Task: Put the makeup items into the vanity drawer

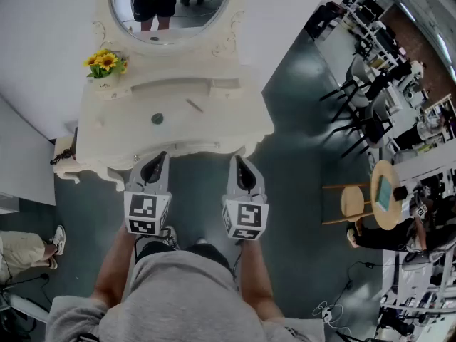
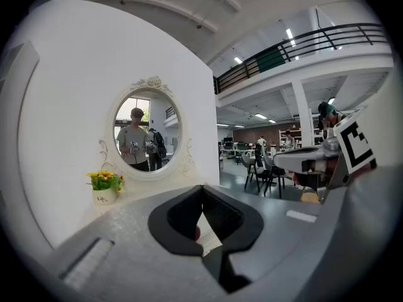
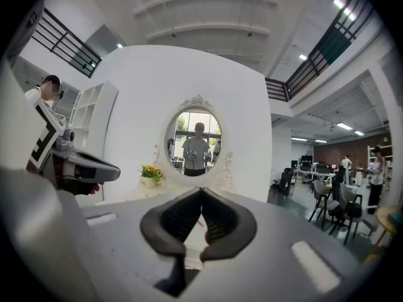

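**Both grippers empty at the vanity front, drawer not yet opened**

My left gripper (image 1: 158, 155) had its jaws together at the tips with nothing between them, and its own view showed the same. The right gripper (image 1: 239, 159) was likewise closed and empty. I held both side by side, nearly level, just off the front edge of the white vanity (image 1: 235, 130) and touching nothing on it.

Beyond the jaws, the makeup items lay on the tabletop. A small dark round item (image 1: 157, 119) sat near the middle, and a slim stick (image 1: 194, 105) lay just behind it to the right, at a slant. A pot of yellow flowers (image 1: 105, 68) stood at the back left, below the oval mirror (image 1: 171, 6).

From above I could not see the drawer. Its front was tucked under the overhang of the top, and nothing stood pulled out.

I judged the task to be at its start, with nothing stowed and the approach only just made. The next move called for one gripper to open, find the drawer pull below the edge and draw it out. Only then could the round item and the stick be picked up, each needing a careful, low pinch.
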`<state>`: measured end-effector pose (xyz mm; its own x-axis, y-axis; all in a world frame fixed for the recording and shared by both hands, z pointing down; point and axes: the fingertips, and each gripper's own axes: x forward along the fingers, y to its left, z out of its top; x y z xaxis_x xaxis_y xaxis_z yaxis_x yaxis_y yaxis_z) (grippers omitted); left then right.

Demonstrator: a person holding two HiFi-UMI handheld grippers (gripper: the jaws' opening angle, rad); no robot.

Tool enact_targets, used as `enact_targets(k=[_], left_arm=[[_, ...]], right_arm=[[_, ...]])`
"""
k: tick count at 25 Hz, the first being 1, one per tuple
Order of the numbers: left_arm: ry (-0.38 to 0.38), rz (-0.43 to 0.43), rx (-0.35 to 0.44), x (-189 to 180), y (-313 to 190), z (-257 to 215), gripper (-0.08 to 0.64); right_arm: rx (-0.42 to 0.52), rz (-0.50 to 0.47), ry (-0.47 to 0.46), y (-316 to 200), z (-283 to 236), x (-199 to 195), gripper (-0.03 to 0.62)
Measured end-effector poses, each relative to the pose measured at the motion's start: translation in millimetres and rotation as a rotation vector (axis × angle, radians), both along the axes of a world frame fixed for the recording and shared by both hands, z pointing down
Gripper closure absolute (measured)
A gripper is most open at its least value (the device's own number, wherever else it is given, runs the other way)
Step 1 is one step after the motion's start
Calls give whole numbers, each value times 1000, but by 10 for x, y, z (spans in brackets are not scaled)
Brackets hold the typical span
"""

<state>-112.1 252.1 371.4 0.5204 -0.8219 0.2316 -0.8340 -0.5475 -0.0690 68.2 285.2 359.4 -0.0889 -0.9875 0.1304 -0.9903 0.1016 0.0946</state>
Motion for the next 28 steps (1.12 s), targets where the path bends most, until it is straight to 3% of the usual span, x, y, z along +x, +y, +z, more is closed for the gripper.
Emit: enact_targets(k=[19, 28], left_arm=[[-2, 72, 2, -116, -359, 152, 549], [-11, 9, -14, 61, -974, 187, 549]], right_arm=[[-15, 57, 37, -194, 146, -146, 588], [-41, -25, 42, -965, 252, 2, 588]])
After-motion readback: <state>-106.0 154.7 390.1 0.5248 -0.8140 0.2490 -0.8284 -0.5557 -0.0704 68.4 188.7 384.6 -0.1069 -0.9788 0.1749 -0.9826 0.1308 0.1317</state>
